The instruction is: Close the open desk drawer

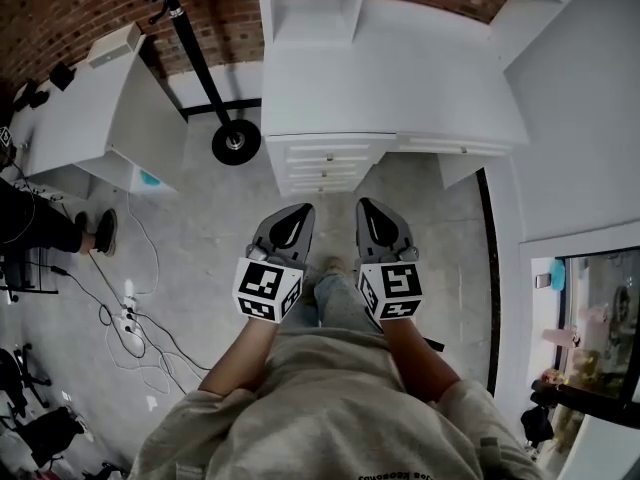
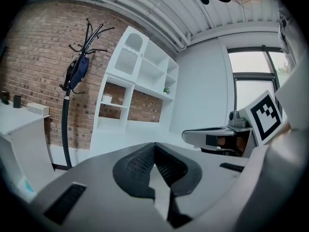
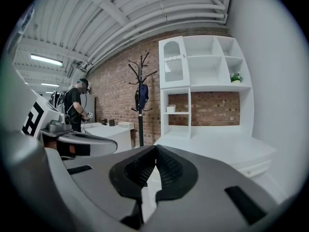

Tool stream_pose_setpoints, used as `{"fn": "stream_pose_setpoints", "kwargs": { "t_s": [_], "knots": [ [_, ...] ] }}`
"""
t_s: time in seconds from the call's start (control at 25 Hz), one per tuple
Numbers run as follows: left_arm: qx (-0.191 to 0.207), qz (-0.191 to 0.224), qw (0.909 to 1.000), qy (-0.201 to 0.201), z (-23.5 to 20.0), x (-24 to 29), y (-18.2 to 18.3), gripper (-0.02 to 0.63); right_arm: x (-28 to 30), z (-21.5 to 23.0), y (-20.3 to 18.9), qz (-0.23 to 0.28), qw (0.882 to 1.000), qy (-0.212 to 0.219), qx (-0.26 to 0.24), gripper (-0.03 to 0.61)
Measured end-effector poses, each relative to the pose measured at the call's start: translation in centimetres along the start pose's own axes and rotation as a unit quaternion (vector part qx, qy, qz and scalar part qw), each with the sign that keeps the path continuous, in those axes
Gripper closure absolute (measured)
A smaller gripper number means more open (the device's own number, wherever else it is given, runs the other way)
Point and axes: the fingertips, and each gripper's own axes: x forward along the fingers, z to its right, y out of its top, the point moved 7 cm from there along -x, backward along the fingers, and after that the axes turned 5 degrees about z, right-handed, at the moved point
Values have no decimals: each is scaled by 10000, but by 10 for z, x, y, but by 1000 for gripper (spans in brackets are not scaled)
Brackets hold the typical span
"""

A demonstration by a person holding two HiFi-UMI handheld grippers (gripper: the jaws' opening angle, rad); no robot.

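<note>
**Both grippers clenched and empty, well short of the drawers**

The person stands facing a white desk (image 1: 400, 78) set against a brick wall (image 1: 60, 8). The drawers (image 1: 322, 163) sit under the desk's front edge, at its left part, straight ahead of the two grippers. They show as a stack of white fronts, one under another, each with a small pale handle at its middle. The stack bulges forward of the desk edge. From this steep angle I cannot tell how far any one drawer stands out. A wider, shallow front with a long handle runs to the right of the stack.

The left gripper (image 1: 297, 211) and right gripper (image 1: 368, 208) are held side by side, low and close to the body, pointing at the desk. A stretch of grey floor (image 1: 220, 228) lies between them and the drawers, and neither touches anything.

In the left gripper view, the dark ribbed pads meet at their tips with nothing between them (image 2: 155, 146). The right gripper view shows the same, with the jaws pressed together on nothing (image 3: 156, 149).

White shelves (image 1: 310, 3) stand on the desk's back. A black coat stand (image 1: 235, 140) stands just left of the desk.
</note>
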Motion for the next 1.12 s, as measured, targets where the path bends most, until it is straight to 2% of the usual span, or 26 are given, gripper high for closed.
{"fn": "stream_pose_setpoints", "kwargs": {
  "t_s": [0.28,0.48,0.72,0.96,1.12],
  "knots": [
    [107,160,9998,91,25,-21,22,595,-35,-11,23,310,9994,157,-78,548],
    [254,312,9990,188,47,-27,40,595,-47,-11,32,333,9989,297,-149,548],
    [272,316,9984,371,64,-33,39,595,-60,-8,33,325,9979,507,-255,548],
    [246,276,9990,267,78,-24,38,595,-66,-4,33,418,9966,675,-239,548],
    [252,306,9990,222,80,-16,38,595,-62,1,34,740,9943,725,-255,548]
  ]
}}
